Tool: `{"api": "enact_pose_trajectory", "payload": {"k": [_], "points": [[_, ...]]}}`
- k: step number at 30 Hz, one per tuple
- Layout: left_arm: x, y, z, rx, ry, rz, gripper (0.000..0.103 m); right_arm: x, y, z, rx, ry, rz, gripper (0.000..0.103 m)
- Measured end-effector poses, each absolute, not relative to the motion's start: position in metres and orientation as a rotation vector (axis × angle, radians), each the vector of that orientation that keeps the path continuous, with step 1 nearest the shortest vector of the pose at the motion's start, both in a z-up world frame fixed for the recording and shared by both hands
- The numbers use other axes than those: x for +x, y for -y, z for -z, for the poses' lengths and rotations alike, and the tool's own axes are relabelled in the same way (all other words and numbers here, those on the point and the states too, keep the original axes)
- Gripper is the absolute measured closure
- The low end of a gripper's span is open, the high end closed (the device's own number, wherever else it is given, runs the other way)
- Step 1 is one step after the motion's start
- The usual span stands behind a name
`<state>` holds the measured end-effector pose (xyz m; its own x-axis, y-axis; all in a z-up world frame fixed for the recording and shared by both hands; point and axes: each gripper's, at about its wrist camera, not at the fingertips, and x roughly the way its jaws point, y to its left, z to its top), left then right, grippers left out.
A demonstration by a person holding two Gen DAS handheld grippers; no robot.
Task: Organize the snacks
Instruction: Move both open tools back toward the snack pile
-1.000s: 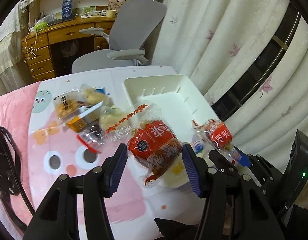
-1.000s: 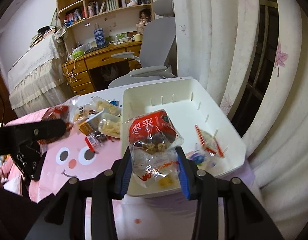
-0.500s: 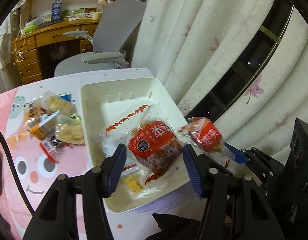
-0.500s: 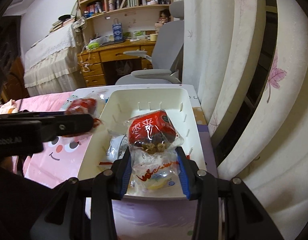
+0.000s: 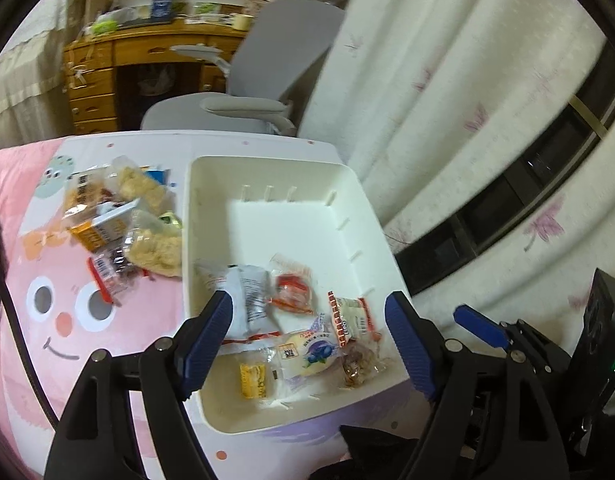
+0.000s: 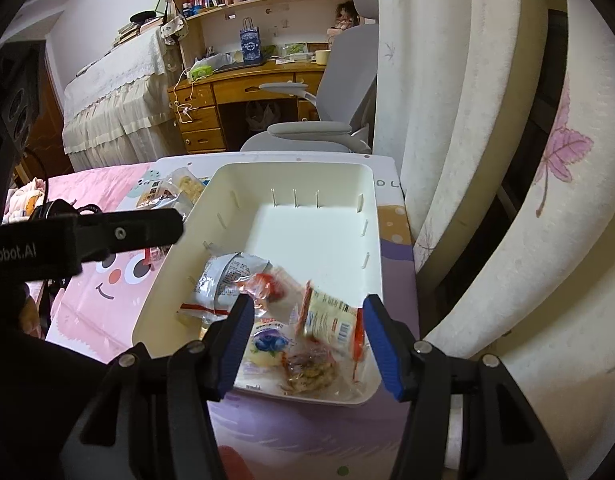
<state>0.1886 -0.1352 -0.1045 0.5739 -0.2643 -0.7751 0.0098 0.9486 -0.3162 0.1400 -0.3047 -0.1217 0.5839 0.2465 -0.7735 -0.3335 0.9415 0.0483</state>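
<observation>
The white bin (image 5: 359,184) sits at the curtain side of the table, and the snacks dropped in so far lie heaped at its near end: a silver-grey packet (image 5: 249,296), a small red-wrapped snack (image 5: 293,294), a pale packet with a red edge (image 6: 329,316), a blueberry-printed pack (image 5: 315,350), a yellow one (image 5: 253,374) and a clear bag of brown pieces (image 6: 307,366). The far half of the bin is bare.

Both tools hang over that near end. The left gripper (image 5: 307,340) has its jaws opening wide, and nothing is pinched between them; the packets seen through the gap lie loose on the bin floor. The right gripper (image 6: 307,336) is opening too, narrower than the left, and also grips nothing; the pale packet below it looks blurred, as if just tumbling down.

More snacks wait in a pile on the pink cartoon mat (image 5: 39,264), just beside the bin's left wall: puffed rice cakes in clear wrap (image 5: 155,246), an orange-and-white carton (image 5: 103,226) and a few smaller packs.

To finish this drop cleanly, I would say let the jaws part fully so no wrapper clings to the blue pads (image 5: 205,332), then lift straight up. The next pieces would sit better toward the empty far end, since the near corner is crowding.
</observation>
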Motion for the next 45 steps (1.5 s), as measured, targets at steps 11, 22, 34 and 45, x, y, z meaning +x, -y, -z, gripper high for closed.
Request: {"api": "enact_pose_trajectory", "payload": {"k": [11,22,34,45], "points": [[0.168,0.097,0.123,-0.300,-1.020,0.043,0.022,0.134,0.289,0.136,-0.074,-0.971,-0.392,0.047],[0.138,0.042,0.133,-0.329,-1.047,0.009,0.022,0.118,0.249,0.141,-0.081,-1.044,-0.411,0.047],[0.109,-0.065,0.132,-0.324,-1.131,-0.065,0.021,0.096,0.157,0.130,-0.110,-1.070,-0.428,0.047],[0.096,-0.153,0.130,-0.284,-1.149,-0.061,0.019,0.081,0.069,0.139,-0.097,-1.094,-0.400,0.047]]}}
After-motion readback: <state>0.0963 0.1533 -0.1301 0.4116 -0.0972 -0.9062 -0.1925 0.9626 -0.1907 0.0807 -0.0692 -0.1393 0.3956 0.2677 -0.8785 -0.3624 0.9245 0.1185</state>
